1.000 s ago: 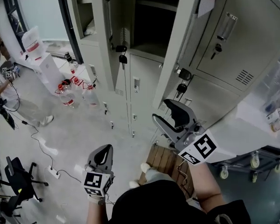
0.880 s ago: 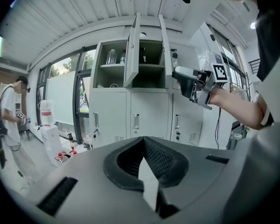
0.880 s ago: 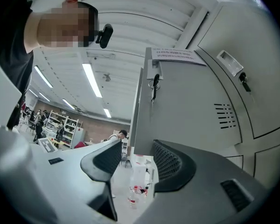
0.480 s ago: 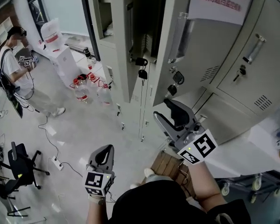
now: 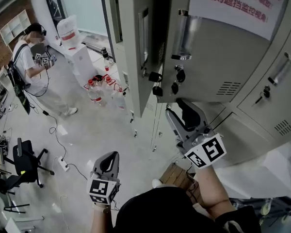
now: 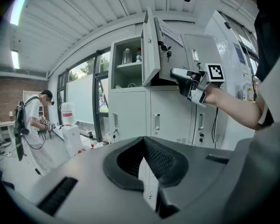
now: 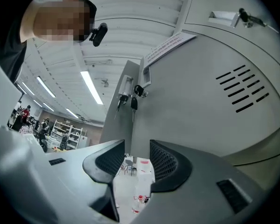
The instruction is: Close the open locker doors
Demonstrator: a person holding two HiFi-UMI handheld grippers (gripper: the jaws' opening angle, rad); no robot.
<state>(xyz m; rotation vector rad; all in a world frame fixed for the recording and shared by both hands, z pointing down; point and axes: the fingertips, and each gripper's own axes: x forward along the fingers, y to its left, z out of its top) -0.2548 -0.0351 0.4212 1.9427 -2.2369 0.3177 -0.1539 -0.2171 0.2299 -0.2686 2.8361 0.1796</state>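
Grey lockers [image 5: 262, 96] fill the upper right of the head view. Two upper doors stand open. One is seen edge-on [image 5: 136, 47]; the other is wide and carries a red-lettered notice [image 5: 218, 57], with keys [image 5: 156, 84] hanging from its lock. My right gripper [image 5: 174, 107] sits just below the notice door's lower edge, beside it. Its jaws are closing with nothing between them [image 7: 136, 146]. The right gripper view shows the vented door face [image 7: 242, 94]. My left gripper [image 5: 110, 155] hangs low over the floor, shut and empty [image 6: 142, 141].
A person [image 5: 36, 72] stands at the left holding marker cubes. Water bottles [image 5: 104, 91] and a dispenser [image 5: 70, 38] stand on the floor by the lockers. An office chair [image 5: 24, 164], cables and a power strip [image 5: 63, 165] lie lower left. A wooden platform [image 5: 177, 176] is underfoot.
The view has tilted up. The notice door has swung across and now covers most of the dark compartment. My right gripper followed it and its jaws have narrowed. The left gripper stayed put.
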